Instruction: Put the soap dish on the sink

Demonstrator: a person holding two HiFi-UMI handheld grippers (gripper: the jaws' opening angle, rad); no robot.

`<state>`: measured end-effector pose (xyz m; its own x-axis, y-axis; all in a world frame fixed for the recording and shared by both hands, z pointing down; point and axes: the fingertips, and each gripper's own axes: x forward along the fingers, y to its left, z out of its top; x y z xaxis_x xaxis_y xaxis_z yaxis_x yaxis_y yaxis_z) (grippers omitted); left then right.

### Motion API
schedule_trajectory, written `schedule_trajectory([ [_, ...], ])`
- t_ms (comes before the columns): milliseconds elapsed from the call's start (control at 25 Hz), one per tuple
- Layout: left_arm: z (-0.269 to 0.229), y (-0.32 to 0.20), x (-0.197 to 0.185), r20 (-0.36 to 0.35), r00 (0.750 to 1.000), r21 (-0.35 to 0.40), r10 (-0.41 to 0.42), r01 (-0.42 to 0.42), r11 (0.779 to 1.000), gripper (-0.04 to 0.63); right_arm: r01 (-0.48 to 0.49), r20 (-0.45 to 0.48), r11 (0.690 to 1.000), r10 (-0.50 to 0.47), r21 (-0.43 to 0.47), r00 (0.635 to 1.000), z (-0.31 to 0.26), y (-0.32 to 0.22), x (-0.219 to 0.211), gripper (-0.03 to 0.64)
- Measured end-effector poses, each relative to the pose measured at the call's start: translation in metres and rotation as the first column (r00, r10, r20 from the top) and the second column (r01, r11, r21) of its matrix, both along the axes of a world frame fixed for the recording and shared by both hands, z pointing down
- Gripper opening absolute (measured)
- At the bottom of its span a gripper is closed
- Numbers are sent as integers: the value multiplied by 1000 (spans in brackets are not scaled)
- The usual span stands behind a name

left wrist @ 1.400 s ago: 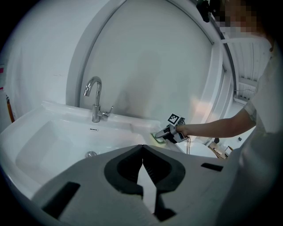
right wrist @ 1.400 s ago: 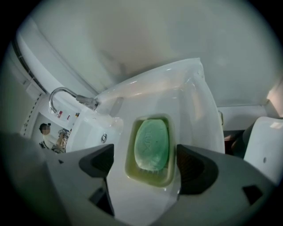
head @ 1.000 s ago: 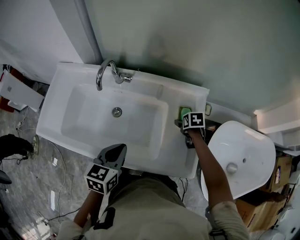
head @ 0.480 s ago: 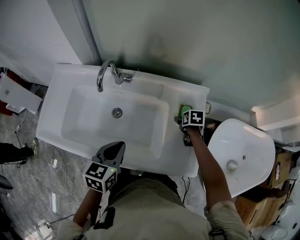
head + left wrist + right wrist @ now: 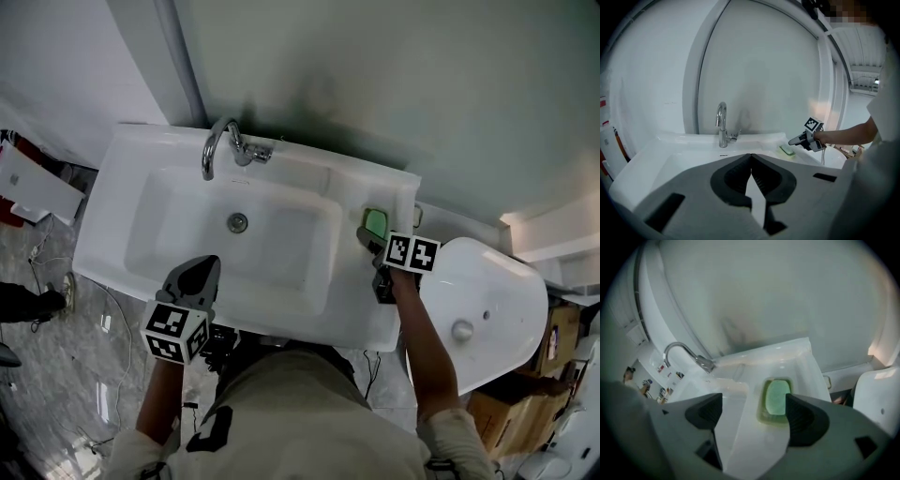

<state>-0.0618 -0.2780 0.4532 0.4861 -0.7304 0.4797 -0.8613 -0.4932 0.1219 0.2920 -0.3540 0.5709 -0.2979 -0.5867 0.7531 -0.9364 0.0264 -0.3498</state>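
Since a second ago our right gripper (image 5: 367, 240) has drawn back from the soap dish (image 5: 375, 223), and our left gripper (image 5: 197, 277) has slid left along the front of the sink (image 5: 112, 202). The right jaws stand wide apart and hold nothing. The dish sits on the sink ledge just ahead of them, in line with the gap, with a pale green bar (image 5: 778, 396) lying in it. The left jaws meet tip to tip, empty. We judge the placing done, so we should back straight out without brushing the dish.

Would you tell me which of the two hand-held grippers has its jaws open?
The right hand-held gripper, by the green soap dish: its jaws stand wide apart, while those of the left hand-held gripper meet.
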Motion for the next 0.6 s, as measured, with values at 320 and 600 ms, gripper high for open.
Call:
schedule_trajectory([
  [320, -2, 4, 18, -44, 996, 1, 81, -81, 997, 19, 121, 297, 945, -215, 303, 930, -113, 30, -93, 48],
  [600, -3, 19, 18, -67, 992, -9, 107, -108, 994, 20, 178, 521, 915, -356, 362, 776, -159, 66, -169, 9],
])
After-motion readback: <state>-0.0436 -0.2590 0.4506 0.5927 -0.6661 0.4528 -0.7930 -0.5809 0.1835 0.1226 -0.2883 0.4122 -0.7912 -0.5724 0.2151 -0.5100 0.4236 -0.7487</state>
